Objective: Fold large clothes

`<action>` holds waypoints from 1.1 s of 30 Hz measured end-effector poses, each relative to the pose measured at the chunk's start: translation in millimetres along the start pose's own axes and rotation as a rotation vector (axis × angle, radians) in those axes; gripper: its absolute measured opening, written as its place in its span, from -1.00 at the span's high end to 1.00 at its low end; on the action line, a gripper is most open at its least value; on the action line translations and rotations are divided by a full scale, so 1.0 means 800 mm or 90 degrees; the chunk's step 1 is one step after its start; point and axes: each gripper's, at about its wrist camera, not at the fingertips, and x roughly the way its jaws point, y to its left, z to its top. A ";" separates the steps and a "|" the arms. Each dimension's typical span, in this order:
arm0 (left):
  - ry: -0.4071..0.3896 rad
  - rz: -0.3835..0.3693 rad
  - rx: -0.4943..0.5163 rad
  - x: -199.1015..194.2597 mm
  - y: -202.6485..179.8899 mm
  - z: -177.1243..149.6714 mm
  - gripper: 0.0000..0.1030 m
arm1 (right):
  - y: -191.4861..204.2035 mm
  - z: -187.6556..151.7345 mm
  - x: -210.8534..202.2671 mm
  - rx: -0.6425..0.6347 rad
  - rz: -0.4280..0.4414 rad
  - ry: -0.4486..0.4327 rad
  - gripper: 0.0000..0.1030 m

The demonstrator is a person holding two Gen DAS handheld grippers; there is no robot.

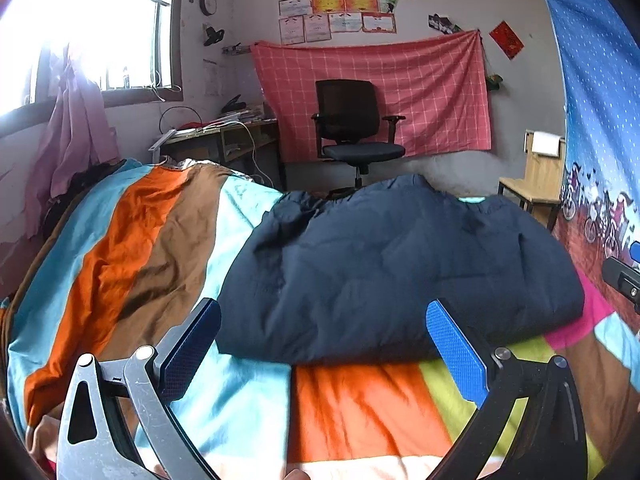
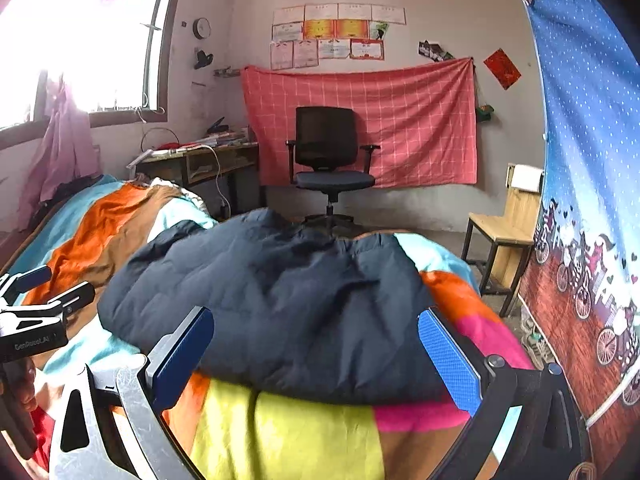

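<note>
A dark navy padded jacket [image 1: 384, 272] lies folded in a thick bundle on the bed's striped multicolour cover [image 1: 132, 264]; it also shows in the right wrist view [image 2: 280, 304]. My left gripper [image 1: 324, 340] is open and empty, its blue pads spread just before the jacket's near edge. My right gripper [image 2: 316, 352] is open and empty, held just above the jacket's near edge. The left gripper [image 2: 52, 286] shows at the far left of the right wrist view, and part of the right gripper [image 1: 624, 280] shows at the right edge of the left wrist view.
A black office chair [image 1: 352, 132] stands beyond the bed before a red checked cloth [image 1: 420, 92] on the wall. A cluttered desk [image 1: 224, 136] is at the back left under the window. A wooden chair [image 2: 504, 232] and a blue patterned curtain [image 2: 588, 160] are at the right.
</note>
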 end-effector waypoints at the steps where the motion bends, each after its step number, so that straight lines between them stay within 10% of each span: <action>1: 0.000 0.001 0.002 -0.001 0.000 -0.003 -0.96 | 0.000 -0.005 0.000 0.006 0.001 0.005 -1.00; 33: 0.068 0.005 -0.006 0.008 0.005 -0.049 -0.96 | 0.025 -0.053 0.020 0.049 0.028 0.087 -1.00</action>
